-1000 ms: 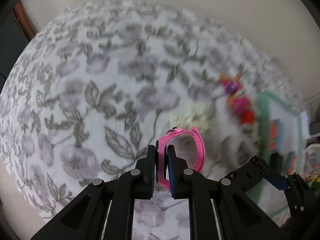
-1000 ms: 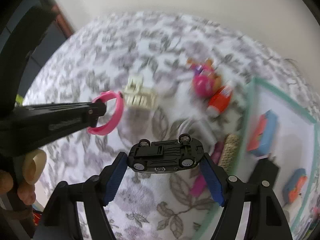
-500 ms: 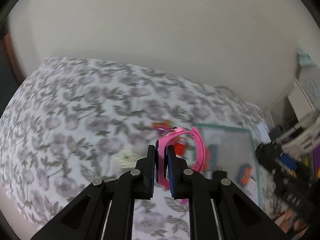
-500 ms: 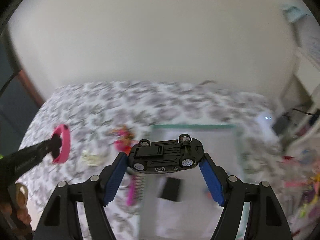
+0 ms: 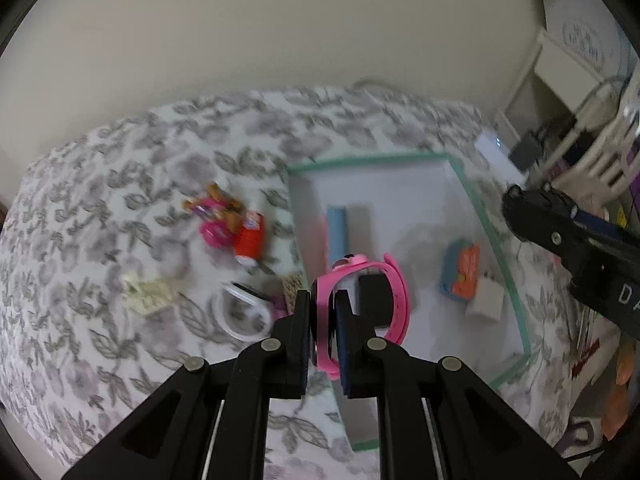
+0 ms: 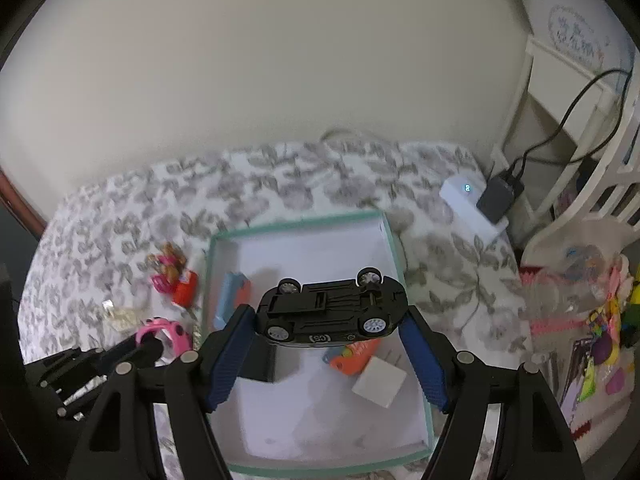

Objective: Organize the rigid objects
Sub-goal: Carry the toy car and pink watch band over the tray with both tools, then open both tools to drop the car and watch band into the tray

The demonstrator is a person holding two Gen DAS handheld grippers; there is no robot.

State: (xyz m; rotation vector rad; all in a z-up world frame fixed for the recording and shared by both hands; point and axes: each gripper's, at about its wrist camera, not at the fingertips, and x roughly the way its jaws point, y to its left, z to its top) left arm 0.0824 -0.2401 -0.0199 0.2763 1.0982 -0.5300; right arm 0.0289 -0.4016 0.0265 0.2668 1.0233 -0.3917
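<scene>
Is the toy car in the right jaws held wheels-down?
No, the toy car is clamped upside down, wheels and chassis facing the camera above the tray.

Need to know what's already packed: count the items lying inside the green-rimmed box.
4: a light-blue block at left, black block near front-left, orange-and-blue toy and white cube at right. The held car may hide more.

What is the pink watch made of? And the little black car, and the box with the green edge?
The pink watch, in the left claw, looks like soft, matte rubbery plastic: its strap curves smoothly. The black car, in the right claw, seems hard moulded plastic with faint shine and crisp underside ridges. The box is probably cardboard: thin, flat, dull walls.
</scene>
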